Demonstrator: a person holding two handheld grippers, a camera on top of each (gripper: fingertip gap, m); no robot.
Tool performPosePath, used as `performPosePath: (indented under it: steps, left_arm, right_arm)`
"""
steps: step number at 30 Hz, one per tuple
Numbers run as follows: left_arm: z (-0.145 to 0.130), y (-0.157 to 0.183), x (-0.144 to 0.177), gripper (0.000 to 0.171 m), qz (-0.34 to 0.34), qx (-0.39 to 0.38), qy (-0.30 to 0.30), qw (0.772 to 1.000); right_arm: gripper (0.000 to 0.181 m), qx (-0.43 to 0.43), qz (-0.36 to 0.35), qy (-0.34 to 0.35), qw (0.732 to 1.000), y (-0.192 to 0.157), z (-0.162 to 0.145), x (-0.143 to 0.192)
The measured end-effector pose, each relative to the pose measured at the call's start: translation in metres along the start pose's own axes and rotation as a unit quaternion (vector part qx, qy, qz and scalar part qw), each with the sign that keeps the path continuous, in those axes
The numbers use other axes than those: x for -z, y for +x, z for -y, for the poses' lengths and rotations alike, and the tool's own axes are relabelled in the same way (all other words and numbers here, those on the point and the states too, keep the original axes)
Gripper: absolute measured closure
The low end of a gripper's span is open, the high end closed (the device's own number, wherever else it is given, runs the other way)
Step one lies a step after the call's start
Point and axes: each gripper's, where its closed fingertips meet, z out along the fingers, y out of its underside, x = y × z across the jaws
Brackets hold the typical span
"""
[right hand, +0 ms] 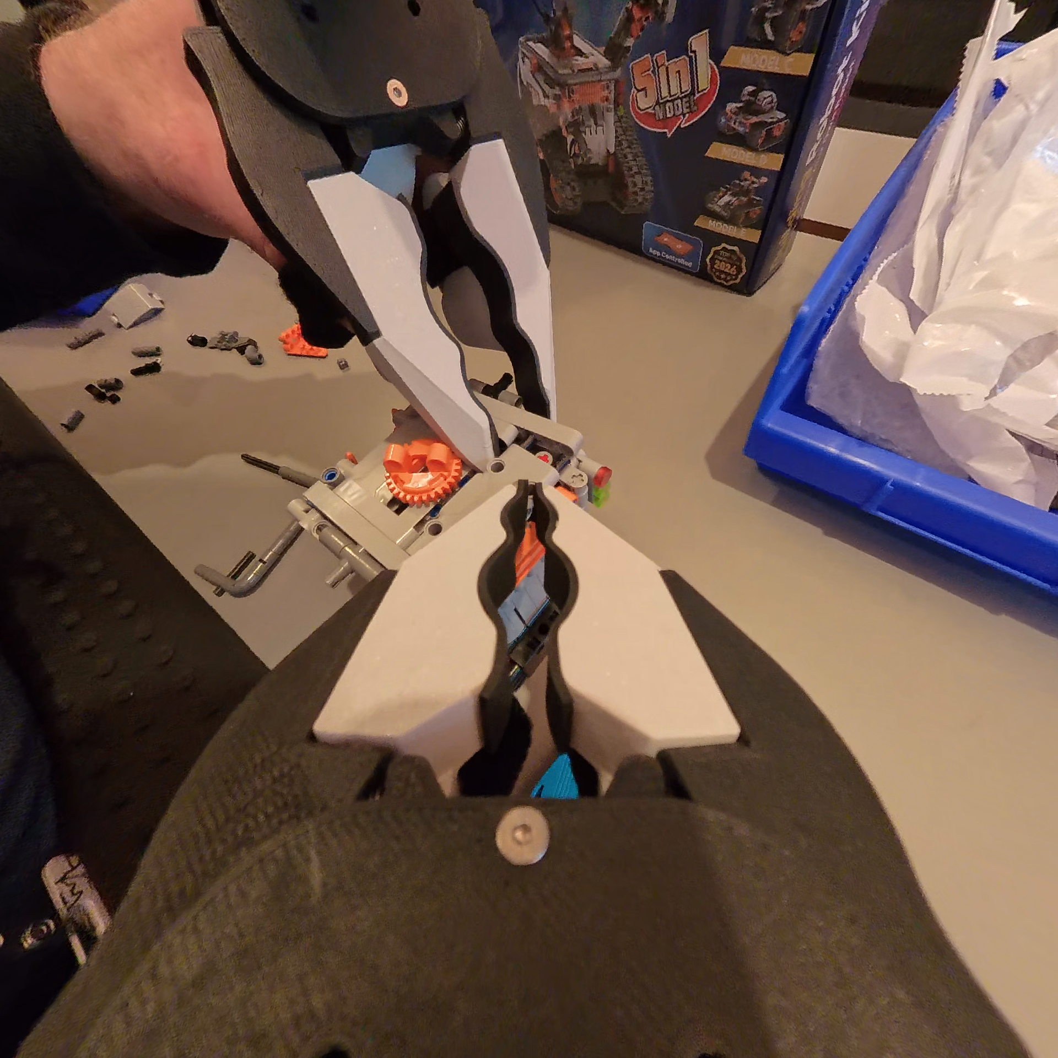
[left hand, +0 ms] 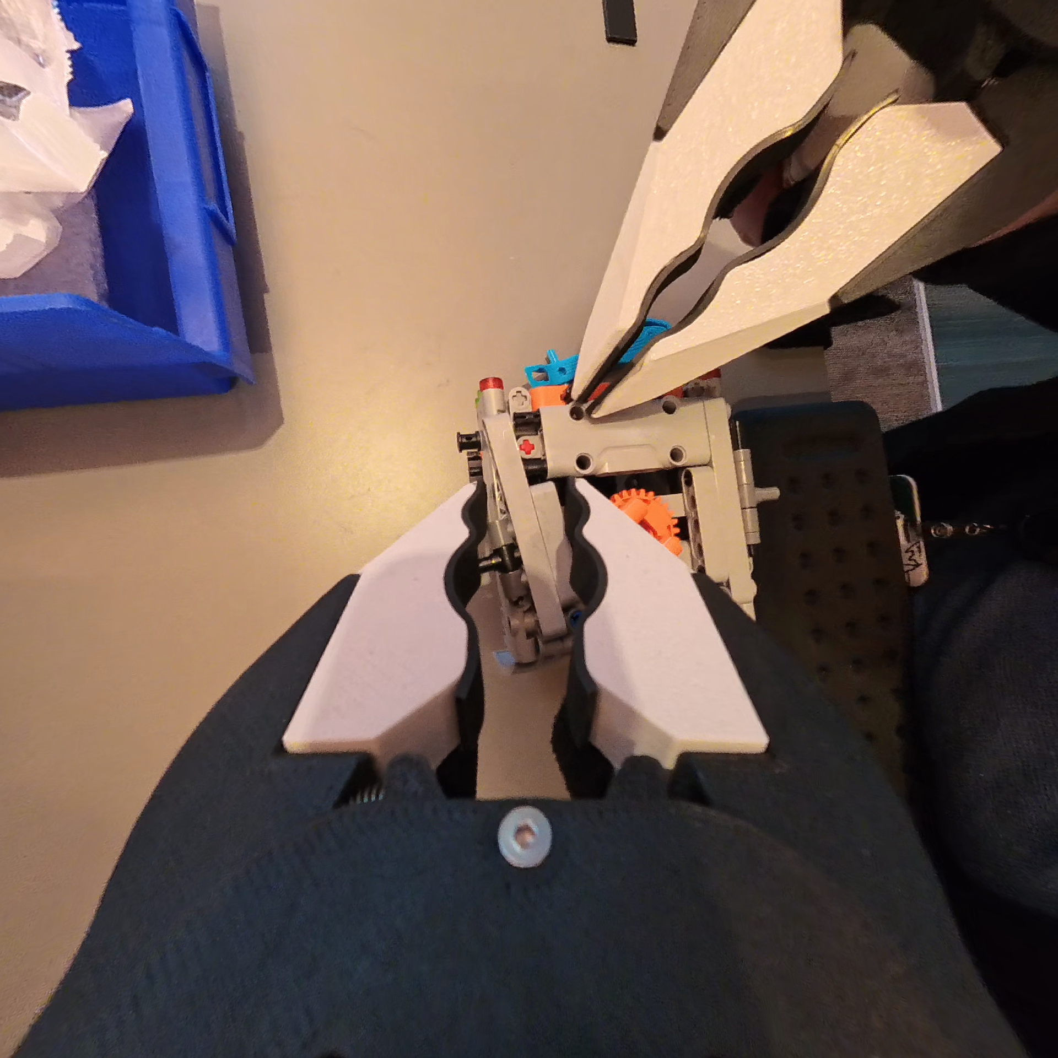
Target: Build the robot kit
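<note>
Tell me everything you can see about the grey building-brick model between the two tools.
The grey brick model is a half-built plastic frame of holed beams joined by black pins, with an orange gear, a red-capped peg and blue and orange pieces on top. It sits on the beige table. The left tool is clamped on a slanted grey beam; the right tool pinches its top edge.

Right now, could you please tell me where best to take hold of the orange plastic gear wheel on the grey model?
Grip the orange plastic gear wheel by its toothed rim, from above: it lies flat, face up, sunk in the grey brick-built model, so probably only the rim is free. Keep clear of the left tool, whose finger stands beside it.
</note>
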Motion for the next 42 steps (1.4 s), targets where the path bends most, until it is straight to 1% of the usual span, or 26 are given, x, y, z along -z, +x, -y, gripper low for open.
performPosePath:
  steps: [9, 14, 21, 24, 25, 27, 28, 30, 31, 32, 36, 42]
  left_arm:
    - [0.002, 0.002, 0.000, 0.149, -0.003, -0.007, 0.016, 1.000]
    - [0.002, 0.003, -0.001, 0.149, -0.007, -0.021, 0.007, 1.000]
    - [0.001, 0.003, 0.000, 0.148, -0.012, -0.017, 0.005, 1.000]
    - [0.002, 0.004, 0.000, 0.147, -0.015, -0.016, 0.009, 1.000]
    - [0.002, 0.004, 0.002, 0.143, -0.016, -0.018, 0.013, 1.000]
    - [0.003, 0.004, 0.005, 0.143, -0.022, -0.015, 0.015, 1.000]
    - [0.004, 0.003, 0.007, 0.145, -0.020, -0.018, 0.020, 0.999]
    - [0.005, 0.006, 0.012, 0.149, -0.038, -0.016, 0.030, 0.999]
    - [0.003, 0.005, 0.011, 0.149, -0.038, -0.018, 0.026, 0.999]
    - [0.001, 0.004, 0.010, 0.151, -0.035, -0.020, 0.020, 0.999]
    - [0.001, 0.005, 0.010, 0.152, -0.030, -0.034, 0.019, 0.999]
    - [0.001, 0.007, 0.009, 0.153, -0.025, -0.052, 0.015, 0.998]
  right_arm:
    - [0.180, -0.005, 0.023, 0.009, 1.000, -0.001, 0.001, -0.002]
    - [0.181, 0.005, 0.022, 0.016, 1.000, -0.001, 0.002, -0.003]
    - [0.181, -0.019, 0.022, 0.021, 0.999, -0.001, 0.002, -0.003]
    - [0.165, -0.048, 0.033, 0.017, 0.998, -0.003, 0.001, -0.004]
    - [0.164, -0.050, 0.035, 0.018, 0.998, -0.004, 0.001, -0.005]
    - [0.164, -0.048, 0.032, 0.017, 0.998, -0.004, 0.001, -0.005]
    - [0.164, -0.049, 0.034, 0.016, 0.998, -0.005, 0.001, -0.005]
    - [0.164, -0.051, 0.041, 0.016, 0.998, -0.005, 0.001, -0.006]
    - [0.165, -0.052, 0.043, 0.016, 0.998, -0.005, 0.001, -0.006]
    - [0.170, -0.050, 0.041, 0.018, 0.998, -0.005, 0.002, -0.006]
    - [0.170, -0.051, 0.041, 0.030, 0.997, -0.005, 0.002, -0.007]
    - [0.180, -0.052, 0.026, 0.051, 0.997, -0.002, 0.002, -0.008]
